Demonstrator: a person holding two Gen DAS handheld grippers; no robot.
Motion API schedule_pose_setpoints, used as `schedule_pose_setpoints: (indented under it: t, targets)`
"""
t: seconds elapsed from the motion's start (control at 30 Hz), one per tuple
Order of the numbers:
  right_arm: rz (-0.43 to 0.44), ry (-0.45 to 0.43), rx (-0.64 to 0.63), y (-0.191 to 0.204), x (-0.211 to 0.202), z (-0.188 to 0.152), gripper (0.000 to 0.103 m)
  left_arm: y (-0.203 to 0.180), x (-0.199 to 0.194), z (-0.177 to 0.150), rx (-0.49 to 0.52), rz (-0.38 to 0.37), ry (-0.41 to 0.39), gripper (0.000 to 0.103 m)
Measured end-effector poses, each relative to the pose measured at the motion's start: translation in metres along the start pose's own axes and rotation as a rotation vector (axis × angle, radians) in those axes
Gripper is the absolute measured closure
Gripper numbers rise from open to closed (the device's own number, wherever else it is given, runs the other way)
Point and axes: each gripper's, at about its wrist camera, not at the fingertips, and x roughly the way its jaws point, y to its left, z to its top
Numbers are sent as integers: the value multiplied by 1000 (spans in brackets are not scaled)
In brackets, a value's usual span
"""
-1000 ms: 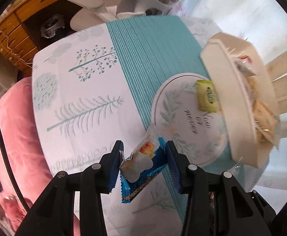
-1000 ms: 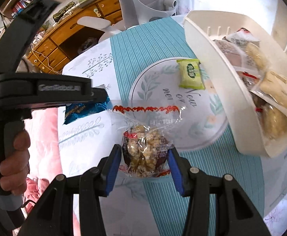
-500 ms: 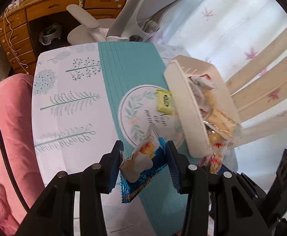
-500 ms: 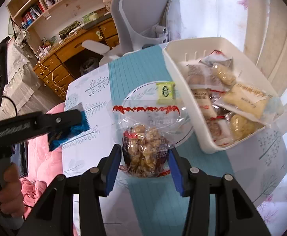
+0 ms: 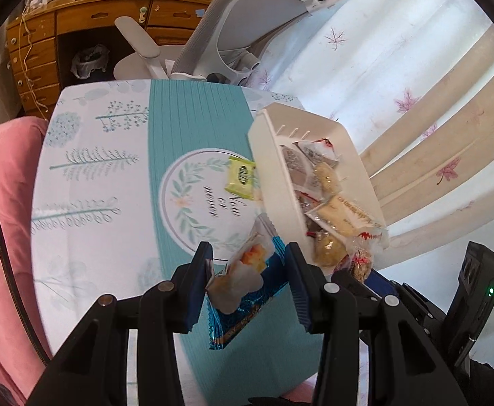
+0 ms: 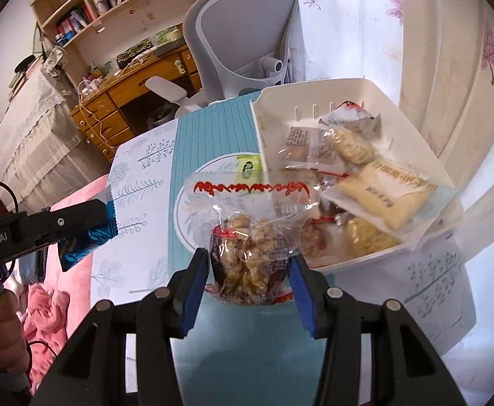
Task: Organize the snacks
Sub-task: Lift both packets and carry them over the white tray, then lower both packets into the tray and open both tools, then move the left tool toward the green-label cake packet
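My left gripper is shut on a blue snack packet with a white and orange picture, held above the table's near side. It also shows at the left of the right wrist view. My right gripper is shut on a clear bag of brown nut snack with a red trim, held above the table beside the white bin. The bin holds several wrapped snacks. A yellow-green packet lies on the table against the bin's left wall.
The table has a white and teal cloth with a round wreath print. A grey office chair stands behind the table, with a wooden desk beyond. Pink bedding lies at the left. Curtains hang at the right.
Both grippers have risen and pulled back from the table with their snacks still held. The bin now appears farther away and more of its inside shows.
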Motion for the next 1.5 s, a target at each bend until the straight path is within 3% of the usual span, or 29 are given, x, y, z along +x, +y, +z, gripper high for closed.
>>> schedule_pose_setpoints:
  t: [0.53,0.8,0.87,0.93,1.0,1.07,1.5]
  targets:
    - [12,29,-156,-92,-1,42,54,-91,56,-8,-114,-27,-49,60]
    - [21,10,-180,-124,1,53,51,-116,77,-3,-138,-37,-98,60]
    - [11,19,-185,-129,4,55,49,-120,82,-2,-151,-32,-105,54]
    - [5,22,-183,-134,5,56,44,-122,84,-2,-158,-40,-111,28]
    - [0,11,-177,-138,4,57,33,-123,83,-2,-168,-34,-124,27]
    - [0,3,-170,-141,2,57,30,-123,85,-2,-172,-22,-116,26]
    - [5,40,-91,-147,7,50,30,-109,85,-7,-174,36,-55,24]
